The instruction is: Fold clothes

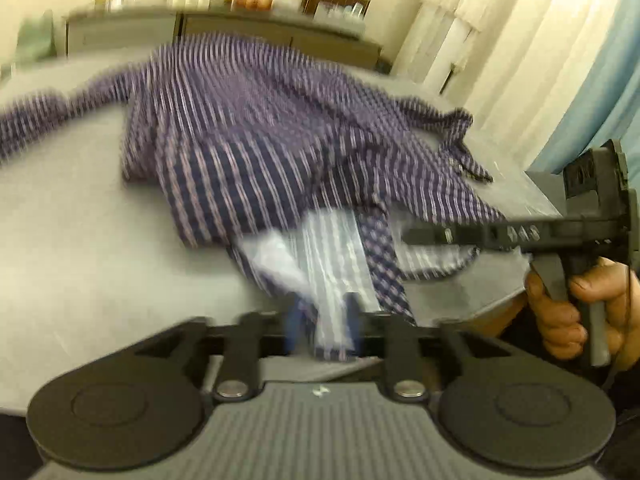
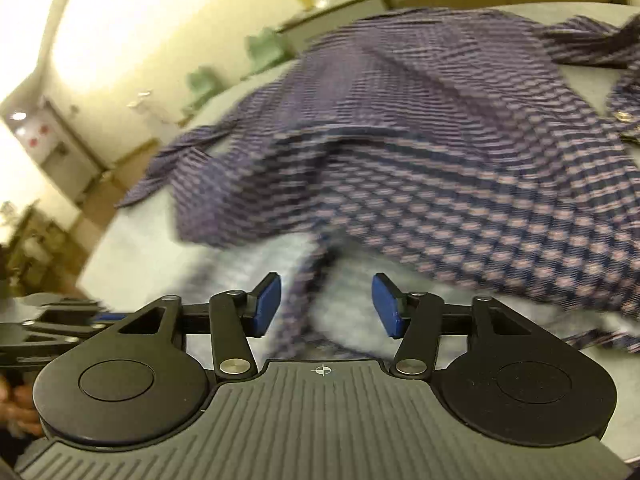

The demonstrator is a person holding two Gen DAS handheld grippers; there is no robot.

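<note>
1. Grey table (image 1: pixel 80 240) fills the near ground in both wrist views, with a low cabinet (image 1: pixel 132 28) against the cream wall at the far side.
2. Right gripper (image 2: pixel 326 304) stands with its two blue pads (image 2: pixel 266 304) apart, about half open; a fold of cloth hangs in the gap, but neither pad presses on it.
3. Left gripper (image 1: pixel 320 320) is blurred; its blue fingers (image 1: pixel 291 324) read as parted, with pale cloth lying between them and no clear pinch.
4. One shirt (image 1: pixel 248 128), purple and navy with pink checks, lies crumpled across the table just beyond both grippers, its pale inner side (image 2: pixel 256 264) turned up at the near edge.
5. One sleeve (image 1: pixel 48 120) trails off to the left; the other cuff end (image 1: pixel 460 140) lies at the far right.
6. A person's hand (image 1: pixel 580 304) grips the trigger handle of the right tool, seen at the right of the left-wrist view.
7. White curtains (image 1: pixel 500 32) hang at the far right.
</note>
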